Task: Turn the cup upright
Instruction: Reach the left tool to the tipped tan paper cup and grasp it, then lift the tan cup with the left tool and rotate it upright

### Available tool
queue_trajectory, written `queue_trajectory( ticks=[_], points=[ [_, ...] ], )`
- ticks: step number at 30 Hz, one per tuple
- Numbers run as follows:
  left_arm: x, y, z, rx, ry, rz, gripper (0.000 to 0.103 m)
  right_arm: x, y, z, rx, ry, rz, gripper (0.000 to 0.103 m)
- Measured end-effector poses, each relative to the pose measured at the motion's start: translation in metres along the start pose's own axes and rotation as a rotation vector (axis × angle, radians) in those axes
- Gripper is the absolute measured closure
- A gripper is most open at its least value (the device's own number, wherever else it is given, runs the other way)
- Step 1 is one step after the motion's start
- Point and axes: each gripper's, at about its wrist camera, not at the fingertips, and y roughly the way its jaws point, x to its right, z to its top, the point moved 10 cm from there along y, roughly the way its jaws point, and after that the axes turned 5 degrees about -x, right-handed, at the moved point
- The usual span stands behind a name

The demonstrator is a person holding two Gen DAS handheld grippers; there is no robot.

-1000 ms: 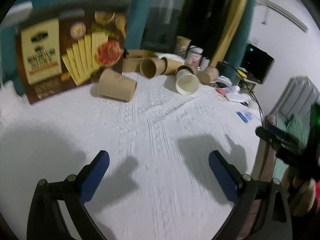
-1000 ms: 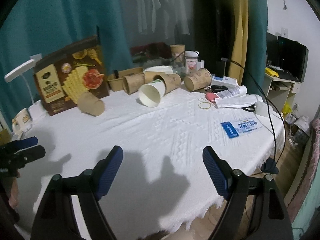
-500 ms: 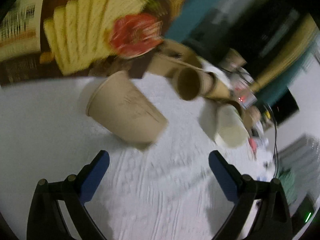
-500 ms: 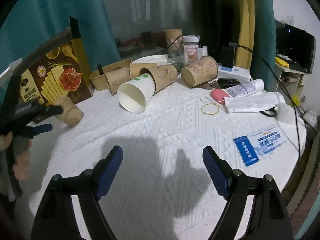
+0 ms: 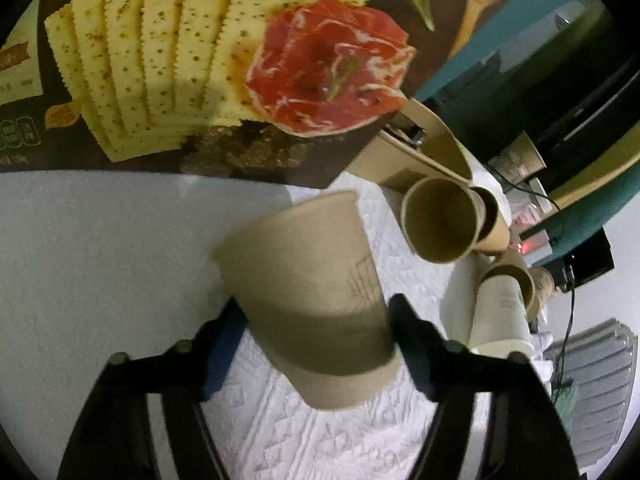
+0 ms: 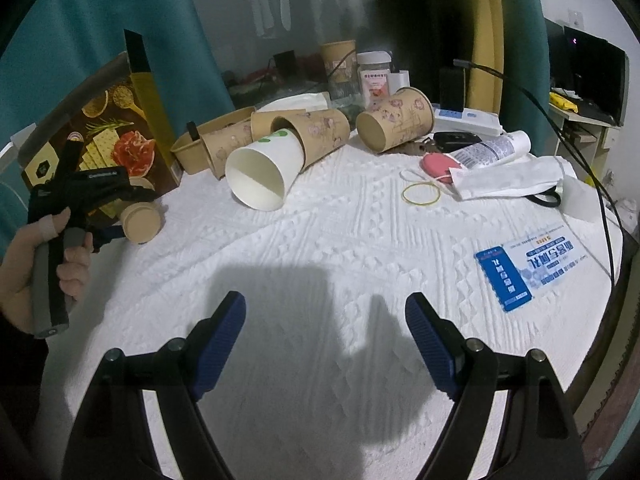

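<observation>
A plain brown paper cup (image 5: 308, 280) lies on its side on the white tablecloth, base toward me, just in front of a cracker box. My left gripper (image 5: 316, 316) has closed in on the cup's lower body, one finger on each side and touching it. In the right wrist view the same cup (image 6: 141, 220) shows at the far left with the left gripper (image 6: 108, 216) around it. My right gripper (image 6: 325, 320) is open and empty above the cloth near the table's front.
The cracker box (image 6: 96, 148) stands behind the cup. Several more cups lie on their sides at the back, among them a white one (image 6: 262, 172) and a flowered one (image 6: 394, 124). A rubber band (image 6: 421, 193), a tube, papers and a blue card (image 6: 532, 270) lie to the right.
My left gripper has moved in to the brown cup by the cracker box and its fingers have closed onto it. My right gripper has stayed open and moved slightly closer over the table.
</observation>
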Motion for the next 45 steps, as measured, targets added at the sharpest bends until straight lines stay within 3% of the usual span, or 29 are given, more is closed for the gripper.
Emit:
queue_trajectory(
  ticks=[7,12,22,29,36,41,45],
  points=[
    [0.013,-0.019,-0.027,-0.019,0.085,-0.048,0.036,-0.007,-0.023,-0.005,0.017,-0.003,-0.001,0.023],
    [0.023,-0.049,-0.065,-0.053,0.176,-0.084,0.036,-0.02,-0.049,-0.014,0.042,-0.015,0.005,0.023],
    [0.023,-0.119,-0.194,-0.187,0.332,-0.168,0.036,-0.047,-0.096,-0.062,0.053,-0.026,0.032,0.023],
    [0.015,-0.13,-0.276,-0.305,0.378,-0.185,0.036,-0.056,-0.111,-0.105,0.01,-0.014,0.071,0.023],
    [0.001,-0.114,-0.29,-0.358,0.362,-0.16,0.035,-0.064,-0.111,-0.131,-0.041,0.009,0.136,0.023],
    [0.002,-0.116,-0.291,-0.366,0.348,-0.173,0.019,-0.066,-0.11,-0.133,-0.055,0.017,0.14,0.023],
    [0.0,-0.125,-0.294,-0.38,0.322,-0.208,0.019,-0.068,-0.112,-0.126,-0.043,-0.009,0.111,0.023]
  ],
)
